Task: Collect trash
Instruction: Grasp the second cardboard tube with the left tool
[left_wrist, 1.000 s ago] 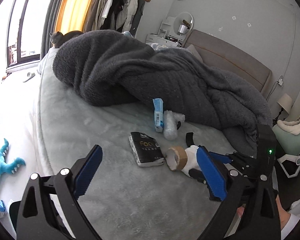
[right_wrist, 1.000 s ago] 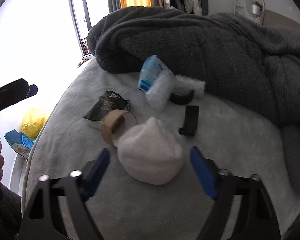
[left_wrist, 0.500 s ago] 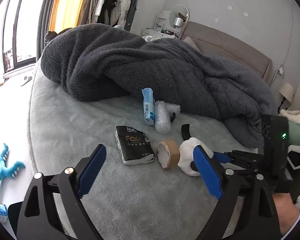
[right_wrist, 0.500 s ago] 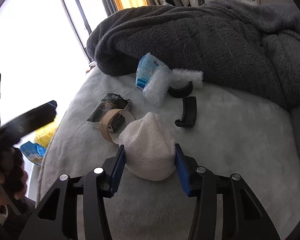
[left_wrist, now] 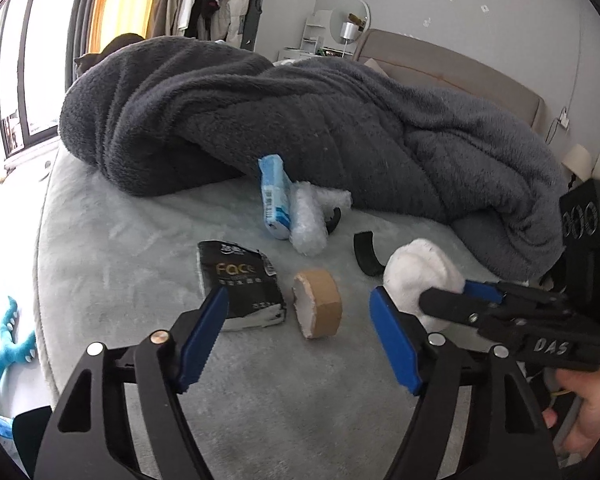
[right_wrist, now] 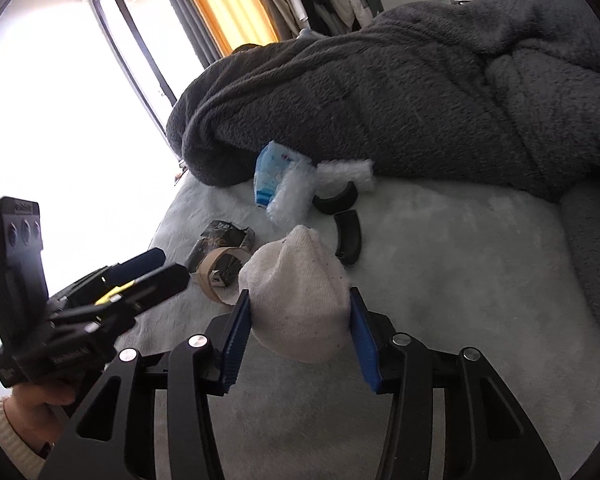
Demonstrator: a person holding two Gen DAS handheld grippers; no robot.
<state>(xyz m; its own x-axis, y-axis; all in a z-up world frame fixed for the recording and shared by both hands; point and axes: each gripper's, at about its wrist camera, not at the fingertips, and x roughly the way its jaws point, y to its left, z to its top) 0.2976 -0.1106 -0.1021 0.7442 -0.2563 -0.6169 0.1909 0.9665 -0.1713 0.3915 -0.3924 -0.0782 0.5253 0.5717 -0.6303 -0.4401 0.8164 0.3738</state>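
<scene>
Here, the white cloth wad (right_wrist: pixel 300 300) sits on the pale bed cover (right_wrist: pixel 460 280), pinched between the blue pads of the right gripper (right_wrist: pixel 300 326); both pads press its sides and the cloth bulges above them. Grip looks set, low on the wad.

Around it: brown tape roll (left_wrist: pixel 318 308) at its 9 o'clock, just beside; black tissue pack (left_wrist: pixel 238 284) beyond that. Two curved black pieces (right_wrist: pixel 346 242) at 12 o'clock, near. Blue packet (left_wrist: pixel 276 196) and bubble-wrap roll (left_wrist: pixel 308 220) farther up, against the grey blanket (left_wrist: pixel 300 120).

Left gripper (left_wrist: pixel 300 336) hovers with its jaws closing, nothing between the pads yet; tape roll lies just ahead of the gap.

Risks, as judged:
- Soft wad could squeeze out upward or slump on lifting, since the pads hold only its lower part.
- Grippers are close together; left's far finger could knock the right gripper's tip.
- Left pads may snag the tissue pack along with the roll.

Views: the right wrist camera shows both pads on the wad; the left wrist camera hides the far pad but shows the roll's filled end and a blue toy (left_wrist: pixel 4 356) at 9 o'clock off the bed.
</scene>
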